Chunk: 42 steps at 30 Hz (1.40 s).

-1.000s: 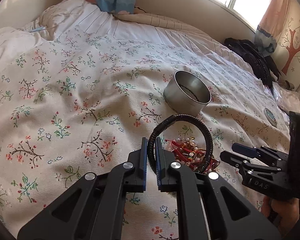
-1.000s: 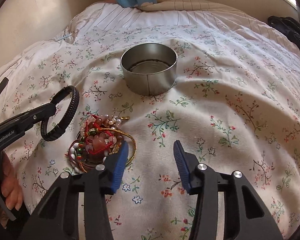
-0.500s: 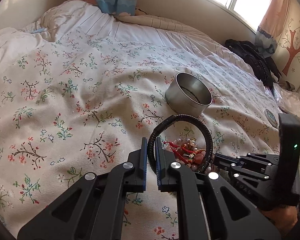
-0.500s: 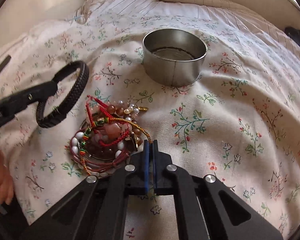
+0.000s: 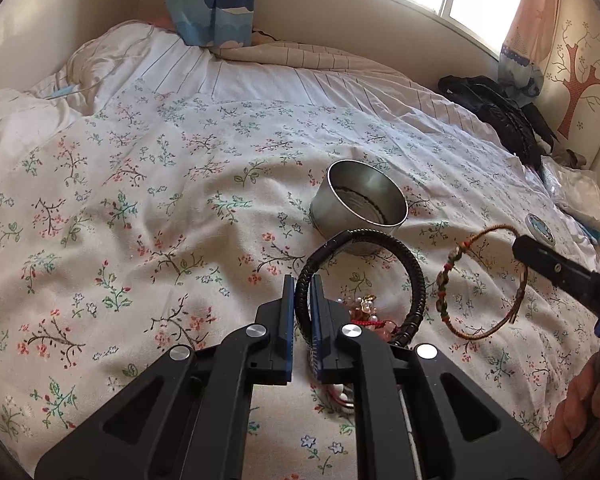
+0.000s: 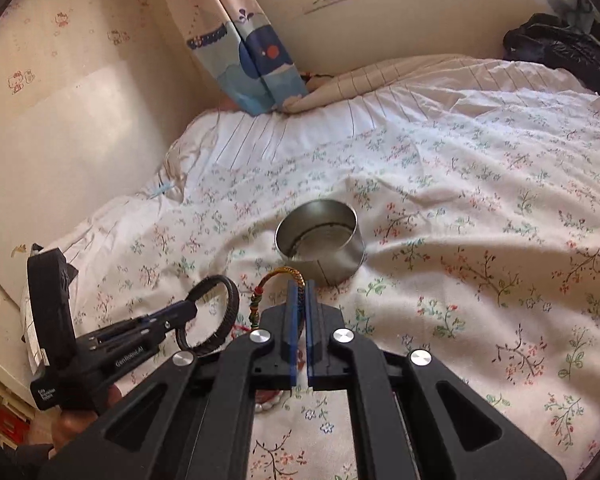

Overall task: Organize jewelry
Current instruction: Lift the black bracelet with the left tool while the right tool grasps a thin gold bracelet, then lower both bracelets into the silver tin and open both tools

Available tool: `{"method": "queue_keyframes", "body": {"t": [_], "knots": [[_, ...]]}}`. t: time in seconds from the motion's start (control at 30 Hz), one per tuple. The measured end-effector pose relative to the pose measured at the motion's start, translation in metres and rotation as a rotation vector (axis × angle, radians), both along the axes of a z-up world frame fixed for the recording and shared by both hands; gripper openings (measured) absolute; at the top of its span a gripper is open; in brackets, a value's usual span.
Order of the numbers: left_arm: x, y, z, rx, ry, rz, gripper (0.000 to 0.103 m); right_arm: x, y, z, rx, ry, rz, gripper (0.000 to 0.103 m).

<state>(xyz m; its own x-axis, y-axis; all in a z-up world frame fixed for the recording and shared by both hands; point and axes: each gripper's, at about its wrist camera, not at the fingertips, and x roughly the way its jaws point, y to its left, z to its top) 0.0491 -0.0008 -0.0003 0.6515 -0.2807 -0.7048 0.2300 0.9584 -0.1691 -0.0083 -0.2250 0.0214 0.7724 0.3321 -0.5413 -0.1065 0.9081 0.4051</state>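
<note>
My left gripper (image 5: 301, 286) is shut on a black braided bracelet (image 5: 414, 276) and holds it above the bed; it also shows in the right wrist view (image 6: 230, 300). My right gripper (image 6: 300, 290) is shut on a gold and red cord bracelet (image 6: 278, 274), lifted off the bed; the cord bracelet hangs as a loop in the left wrist view (image 5: 448, 264). A round metal tin (image 5: 364, 208) stands open on the floral sheet, just beyond both bracelets (image 6: 320, 240). A pile of beaded jewelry (image 5: 366, 316) lies under the left gripper.
A floral sheet (image 5: 140, 208) covers the bed. A small round lid (image 5: 540, 230) lies at the right. A black bag (image 5: 496, 112) and a plastic bag (image 5: 576, 192) sit at the far right. A curtain (image 6: 252, 56) hangs by the wall.
My right gripper shut on the cord bracelet in the pile and lifted it clear of the bed. My left gripper still holds the black bracelet.
</note>
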Motion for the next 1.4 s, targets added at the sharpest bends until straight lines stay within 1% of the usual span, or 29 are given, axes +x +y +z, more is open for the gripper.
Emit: {"method": "queue_keyframes", "body": {"t": [0.17,0.33,0.57,0.7,0.87,0.97,1.03,1.17,1.23,1.27,1.3,1.33,1.37,1.4], "knots": [[0.027,-0.016,0.006,0.008,-0.015,-0.011,0.007,0.017,-0.008,0.015,0.011,-0.063,-0.048,0.004],[0.057,-0.036,0.007,0.021,-0.017,-0.026,0.007,0.042,-0.011,0.025,-0.001,-0.095,-0.071,0.004],[0.094,-0.064,0.000,0.042,-0.014,-0.046,0.007,0.078,-0.015,0.017,-0.016,-0.097,-0.084,0.004],[0.108,-0.078,-0.006,0.068,-0.014,-0.060,0.007,0.092,-0.014,0.010,-0.029,-0.090,-0.079,0.004],[0.123,-0.088,-0.016,0.088,0.012,-0.067,0.007,0.106,-0.014,0.003,-0.028,-0.077,-0.079,0.004],[0.124,-0.084,-0.016,0.091,-0.002,-0.045,0.009,0.115,-0.016,-0.004,-0.011,-0.059,-0.075,0.004],[0.124,-0.076,-0.013,0.080,-0.011,-0.029,0.011,0.122,-0.015,-0.010,0.008,-0.042,-0.065,0.004],[0.122,-0.053,-0.003,0.041,-0.026,0.024,0.011,0.135,-0.010,-0.022,0.066,-0.004,-0.022,0.004],[0.120,-0.044,0.001,0.026,-0.029,0.046,0.012,0.145,-0.003,-0.030,0.051,0.041,0.001,0.005],[0.119,-0.041,0.002,0.021,-0.029,0.054,0.012,0.150,0.000,-0.035,0.026,0.068,-0.006,0.007],[0.118,-0.038,0.003,0.017,-0.028,0.060,0.014,0.152,0.001,-0.040,0.013,0.082,-0.023,0.018],[0.116,-0.035,0.004,0.016,-0.026,0.065,0.017,0.152,0.001,-0.044,0.005,0.091,-0.037,0.034],[0.113,-0.034,0.004,0.017,-0.024,0.069,0.019,0.149,0.001,-0.045,-0.010,0.089,-0.052,0.036],[0.111,-0.032,0.004,0.020,-0.023,0.073,0.025,0.145,0.001,-0.042,-0.030,0.074,-0.068,0.036]]}}
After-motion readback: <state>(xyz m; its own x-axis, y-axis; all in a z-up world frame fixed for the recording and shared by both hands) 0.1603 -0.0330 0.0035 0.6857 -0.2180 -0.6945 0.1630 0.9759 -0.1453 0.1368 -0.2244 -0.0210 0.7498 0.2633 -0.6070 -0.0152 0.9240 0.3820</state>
